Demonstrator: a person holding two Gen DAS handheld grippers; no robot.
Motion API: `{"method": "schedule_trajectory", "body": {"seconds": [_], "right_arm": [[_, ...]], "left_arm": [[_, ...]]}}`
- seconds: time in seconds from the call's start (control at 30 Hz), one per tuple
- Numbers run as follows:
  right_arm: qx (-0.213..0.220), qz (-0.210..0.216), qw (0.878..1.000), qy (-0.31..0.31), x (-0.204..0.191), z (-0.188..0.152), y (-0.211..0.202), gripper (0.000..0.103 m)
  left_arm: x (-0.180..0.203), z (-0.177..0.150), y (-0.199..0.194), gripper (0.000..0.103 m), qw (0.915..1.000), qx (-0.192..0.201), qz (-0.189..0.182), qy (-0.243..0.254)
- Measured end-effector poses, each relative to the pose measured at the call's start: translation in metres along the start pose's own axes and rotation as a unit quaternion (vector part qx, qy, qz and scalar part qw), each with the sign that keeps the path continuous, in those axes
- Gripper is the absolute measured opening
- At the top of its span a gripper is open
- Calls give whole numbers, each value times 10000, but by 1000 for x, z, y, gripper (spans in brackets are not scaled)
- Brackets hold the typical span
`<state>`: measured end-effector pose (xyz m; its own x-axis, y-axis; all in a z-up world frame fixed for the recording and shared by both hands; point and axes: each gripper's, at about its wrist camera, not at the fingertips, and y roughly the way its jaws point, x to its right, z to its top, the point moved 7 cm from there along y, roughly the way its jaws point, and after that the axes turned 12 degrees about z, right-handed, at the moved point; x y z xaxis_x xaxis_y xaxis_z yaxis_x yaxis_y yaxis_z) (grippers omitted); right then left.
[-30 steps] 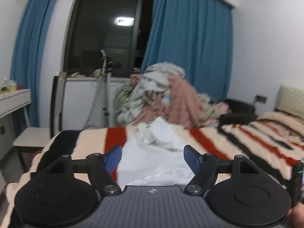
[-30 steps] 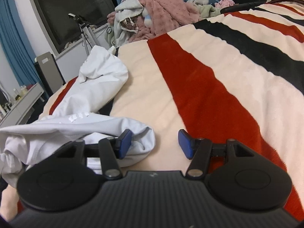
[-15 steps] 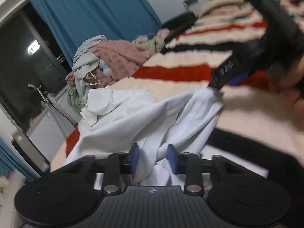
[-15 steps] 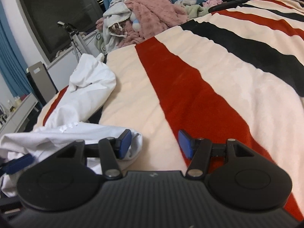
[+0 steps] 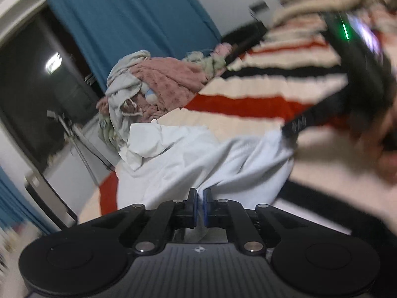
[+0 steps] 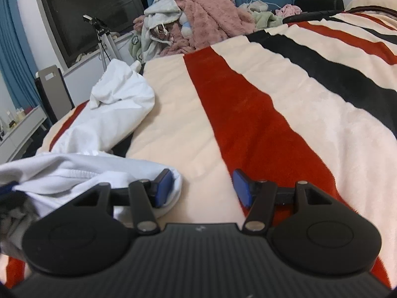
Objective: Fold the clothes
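Loosely crumpled white garment [image 5: 198,159]

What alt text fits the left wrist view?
The left tongs are shut on a fold of a white garment on a striped blanket. A blurred right tongs reaches its far edge; a laundry pile lies behind.

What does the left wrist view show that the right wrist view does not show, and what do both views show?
Only the left wrist view shows the left gripper, its fingers shut on a fold of the white garment, and, blurred, the right gripper's body from outside with a green light.

Only the right wrist view shows the right gripper with its fingers open, the left one against the garment's edge, and a shelf with bottles.

Both show the striped blanket, the pink clothes pile and the blue curtains.
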<state>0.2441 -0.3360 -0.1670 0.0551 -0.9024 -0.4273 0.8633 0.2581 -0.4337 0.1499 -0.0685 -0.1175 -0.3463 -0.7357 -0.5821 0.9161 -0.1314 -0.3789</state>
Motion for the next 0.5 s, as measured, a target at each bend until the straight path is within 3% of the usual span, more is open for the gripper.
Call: {"method": "schedule_trajectory", "body": {"seconds": [0.1, 0.17, 0.27, 0.33, 0.5], "right_arm": [[341, 17, 9989, -312, -12, 7, -16, 58], [656, 54, 9961, -595, -24, 12, -32, 58], [920, 468, 9901, -949, -47, 14, -56, 58], [861, 688, 9852, -1316, -64, 9, -63, 59], [1070, 964, 9576, -2496, -106, -8, -76, 58]], "left_arm": [[-19, 7, -24, 5, 9977, -7, -266, -626], [-35, 11, -41, 5, 9919, -16, -529, -1155], [-59, 16, -61, 2, 9827, 130, -766, -1682], [-74, 16, -70, 2, 9774, 194, -807, -1944], [-104, 11, -75, 2, 9598, 156, -863, -2667]]}}
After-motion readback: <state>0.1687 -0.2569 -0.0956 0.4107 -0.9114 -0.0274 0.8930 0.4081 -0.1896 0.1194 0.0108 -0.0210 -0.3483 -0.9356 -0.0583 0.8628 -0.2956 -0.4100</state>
